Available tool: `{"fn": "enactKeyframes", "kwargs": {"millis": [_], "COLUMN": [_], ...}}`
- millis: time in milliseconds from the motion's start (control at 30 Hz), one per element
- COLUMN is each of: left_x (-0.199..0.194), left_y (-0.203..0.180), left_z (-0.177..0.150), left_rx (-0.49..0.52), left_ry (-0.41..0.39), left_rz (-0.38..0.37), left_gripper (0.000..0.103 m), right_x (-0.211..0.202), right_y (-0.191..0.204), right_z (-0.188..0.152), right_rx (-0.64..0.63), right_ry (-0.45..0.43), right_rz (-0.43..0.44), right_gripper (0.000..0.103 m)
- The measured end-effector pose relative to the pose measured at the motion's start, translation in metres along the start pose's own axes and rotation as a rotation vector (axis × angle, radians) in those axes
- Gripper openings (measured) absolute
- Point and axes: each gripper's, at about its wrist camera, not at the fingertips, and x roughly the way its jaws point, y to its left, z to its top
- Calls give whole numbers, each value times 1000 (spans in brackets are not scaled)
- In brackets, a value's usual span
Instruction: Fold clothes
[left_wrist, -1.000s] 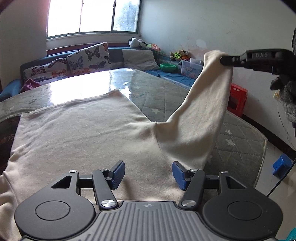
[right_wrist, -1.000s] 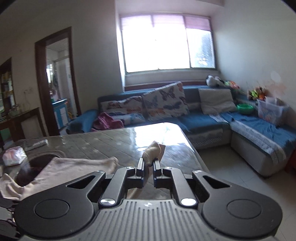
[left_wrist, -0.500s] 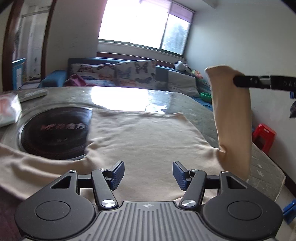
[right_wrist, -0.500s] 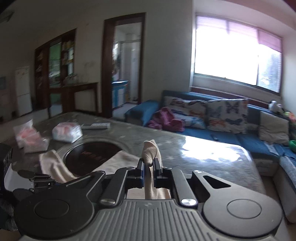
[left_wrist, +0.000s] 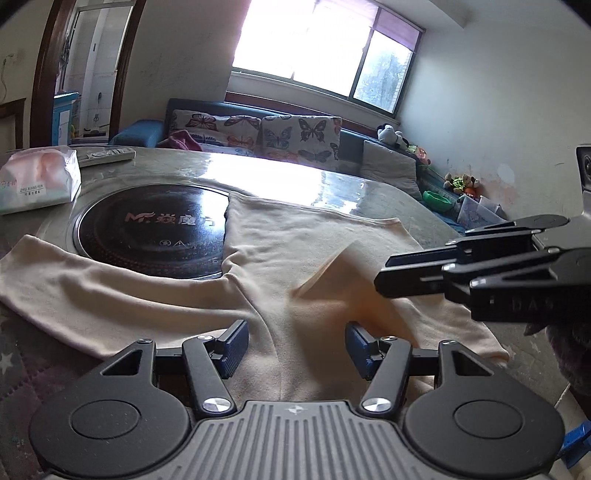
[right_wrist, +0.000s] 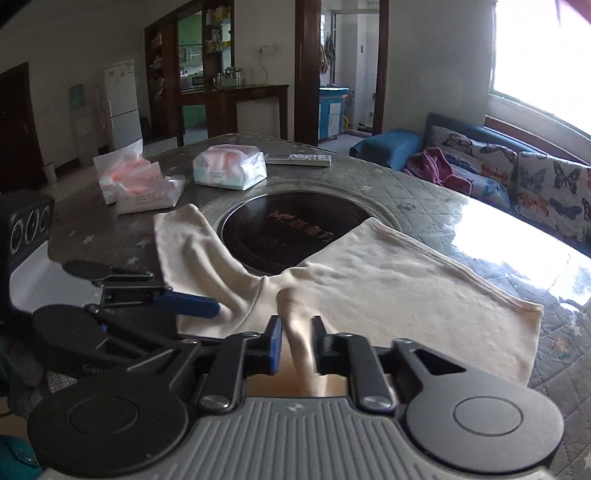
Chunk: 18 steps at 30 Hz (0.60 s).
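Cream top (left_wrist: 325, 240) spread flat on the counter (right_wrist: 424, 184), body toward the sofa-side edge, one sleeve (left_wrist: 74, 280) laid past the round black hob (left_wrist: 155, 229). Soft, light knit; judged to drape and wrinkle, so best taken at cuff or hem. My right tool (right_wrist: 297, 341) is clenched on the other sleeve's cuff (right_wrist: 295, 314), folded inward over the body. My left tool (left_wrist: 295, 345) is released, hovering over the chest. Right view alone shows the tissue packs (right_wrist: 229, 166) and the grip itself; left view shows the lifted sleeve blurred.

Cream garment (right_wrist: 388, 280) sleeve between jaws
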Motion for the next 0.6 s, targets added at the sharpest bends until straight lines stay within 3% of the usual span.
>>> {"fn": "enactKeyframes", "kwargs": {"millis": [267,367,600], "left_x": [0,4,22], "left_y": [-5,-8,-21], "left_z": [1,4,8], "left_rx": [27,42,97], "left_ry": [-15,-21,-4], "left_rz": [9,0,-37], "left_gripper": [60,51,31], "right_x": [-24,-38,-58], "right_y": [-29,-48,-70], "right_z": [-31,-52,-85], "right_rx": [62,139,236], "right_ry": [41,60,62], "right_rz": [-89,-138,-153], "right_gripper": [31,31,28]}}
